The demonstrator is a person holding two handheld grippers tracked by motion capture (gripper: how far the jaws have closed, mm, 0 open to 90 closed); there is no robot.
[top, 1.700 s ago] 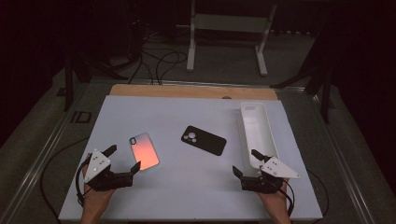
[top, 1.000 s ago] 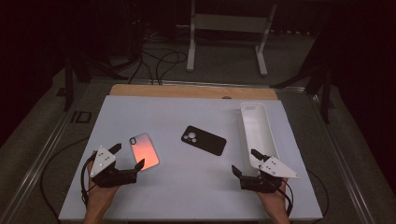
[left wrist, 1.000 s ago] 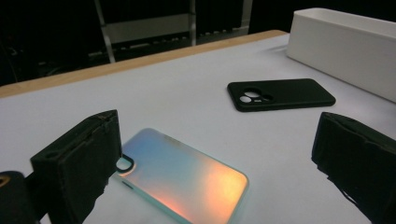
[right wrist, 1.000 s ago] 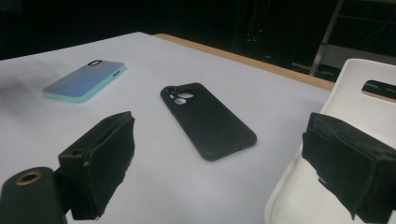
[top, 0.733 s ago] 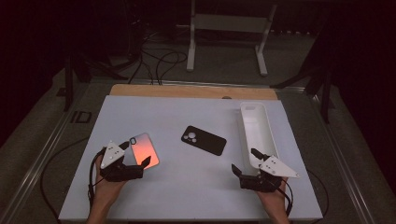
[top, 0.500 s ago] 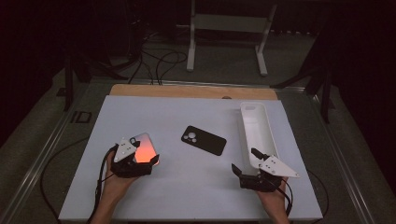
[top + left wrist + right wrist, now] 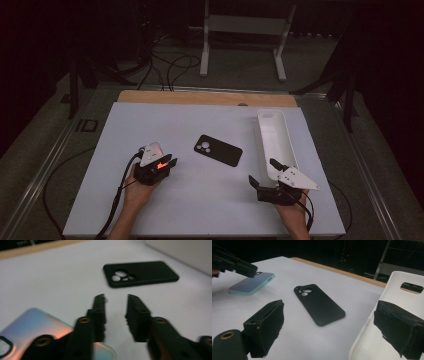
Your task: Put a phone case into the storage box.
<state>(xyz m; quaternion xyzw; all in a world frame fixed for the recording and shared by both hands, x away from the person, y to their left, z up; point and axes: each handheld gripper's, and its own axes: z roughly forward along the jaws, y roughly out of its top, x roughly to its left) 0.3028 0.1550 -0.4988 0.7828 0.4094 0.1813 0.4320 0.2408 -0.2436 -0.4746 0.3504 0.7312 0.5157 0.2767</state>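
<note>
The left gripper (image 7: pixel 167 162) hangs low over the shiny rainbow phone (image 7: pixel 37 325), near the person's side of the white table (image 7: pixel 150 120). Its jaws have just been closing. Now they are close together with a small gap, and nothing sits in that gap. In the left gripper view the phone is not in front of the jaws. It lies down and to the left, partly under the left jaw, and it is hard to tell if the jaw touches it. The phone lies flat with its long side slanting off to the left, and its camera hole is at the far left end. The jaws point instead at the black phone case (image 7: pixel 140 273), which lies farther off with its long side across the view and its camera holes to the left. To grab the shiny phone, the left gripper would probably need to shift toward it. The left hand is much nearer to it. The right gripper (image 7: pixel 264 172) rests well apart from it, by the near end of the white tray (image 7: pixel 260 135), with its jaws wide apart and holding nothing.
</note>
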